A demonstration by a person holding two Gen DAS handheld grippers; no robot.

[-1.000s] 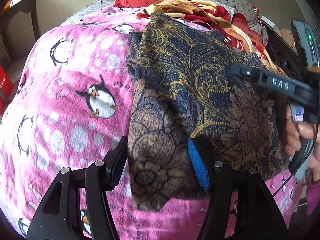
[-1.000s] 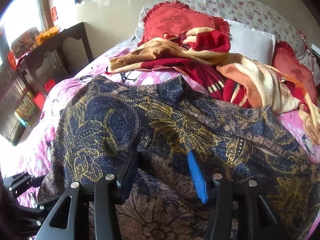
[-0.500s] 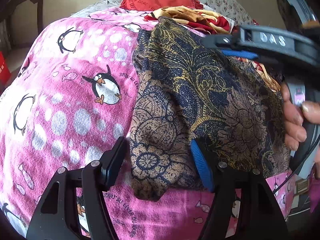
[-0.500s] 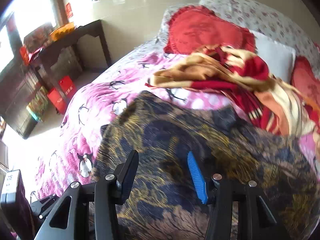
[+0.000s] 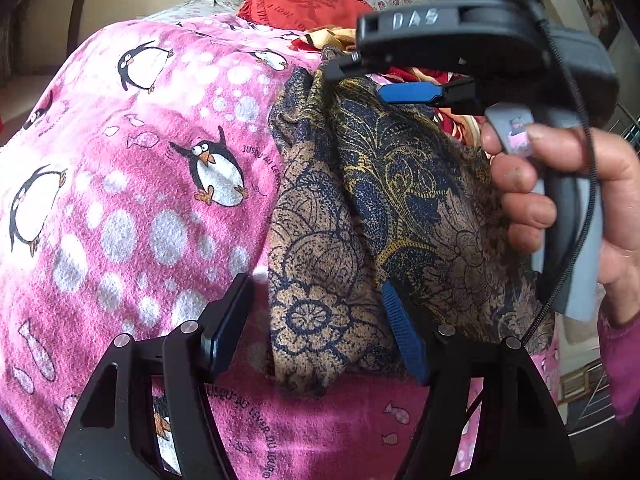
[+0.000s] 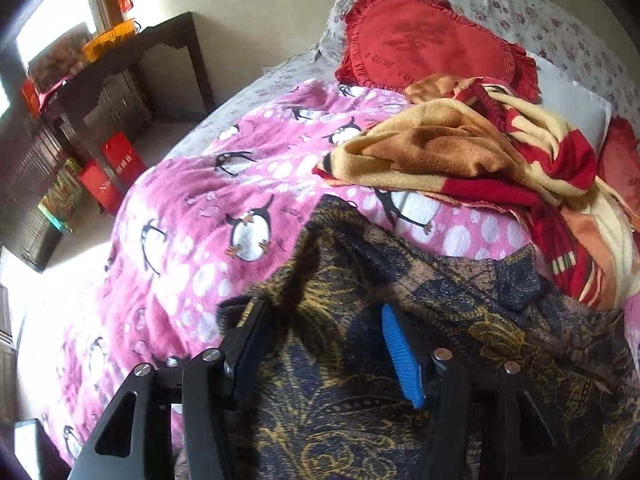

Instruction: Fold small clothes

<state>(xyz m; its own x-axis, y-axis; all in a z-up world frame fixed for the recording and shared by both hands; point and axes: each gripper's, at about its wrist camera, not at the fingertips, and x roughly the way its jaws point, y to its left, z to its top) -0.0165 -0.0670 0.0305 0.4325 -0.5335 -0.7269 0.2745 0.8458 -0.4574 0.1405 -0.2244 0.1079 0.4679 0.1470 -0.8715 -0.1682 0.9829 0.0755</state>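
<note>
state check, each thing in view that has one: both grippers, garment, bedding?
left gripper: jaws apart, garment's near edge between them, not pinched
right gripper: jaws opening, over garment's far edge
patterned garment: partly folded over itself, rumpled, on the blanket
penguin blanket: spread over the bed
striped blanket: bunched in a heap
heart cushion: propped against pillows

Both wrist cams sit close above the bed (image 5: 120, 208), tilted down toward the pillows, sharing the patterned cloth (image 6: 360, 420).
</note>
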